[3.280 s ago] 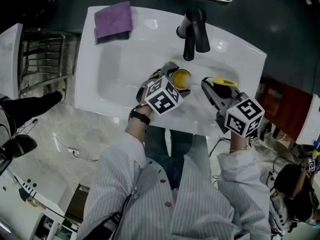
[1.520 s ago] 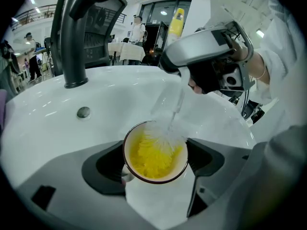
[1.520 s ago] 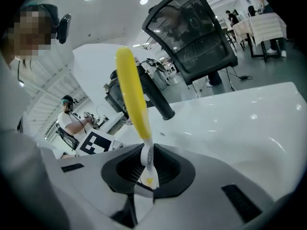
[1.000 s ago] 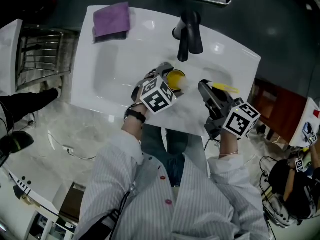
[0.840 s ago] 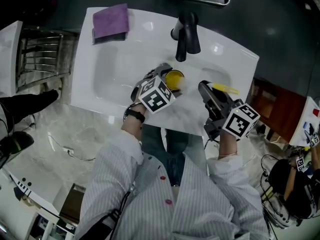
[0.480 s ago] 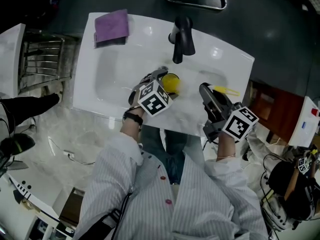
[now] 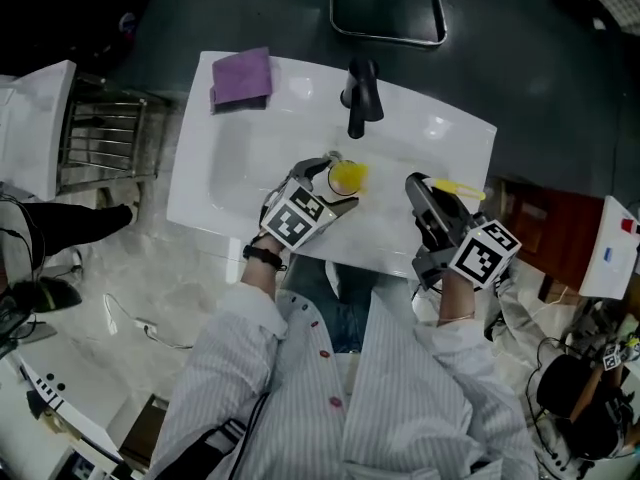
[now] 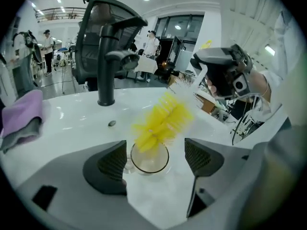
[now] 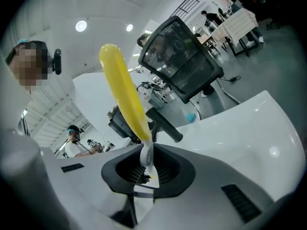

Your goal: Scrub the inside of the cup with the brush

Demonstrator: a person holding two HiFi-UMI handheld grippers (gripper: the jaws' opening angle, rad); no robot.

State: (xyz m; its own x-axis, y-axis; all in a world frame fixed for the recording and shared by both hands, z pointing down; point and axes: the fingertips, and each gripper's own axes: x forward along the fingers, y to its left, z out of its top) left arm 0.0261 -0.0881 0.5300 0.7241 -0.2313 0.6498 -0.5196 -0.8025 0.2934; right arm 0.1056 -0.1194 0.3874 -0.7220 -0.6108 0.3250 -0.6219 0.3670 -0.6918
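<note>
Right tongs [image 9: 144, 170] grip the brush [image 9: 123, 97]; left gripper view shows bristles at cup [image 8: 149, 159].

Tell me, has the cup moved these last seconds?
No. In the head view the cup still sits just in front of the black tap; only the camera shifted.

- The left gripper [image 8: 156, 159] pointed forward, its jaws wide apart.
- The right gripper [image 9: 146, 169], held off to the left gripper's right, had its jaws clamped on the brush [image 9: 122, 95].
</note>
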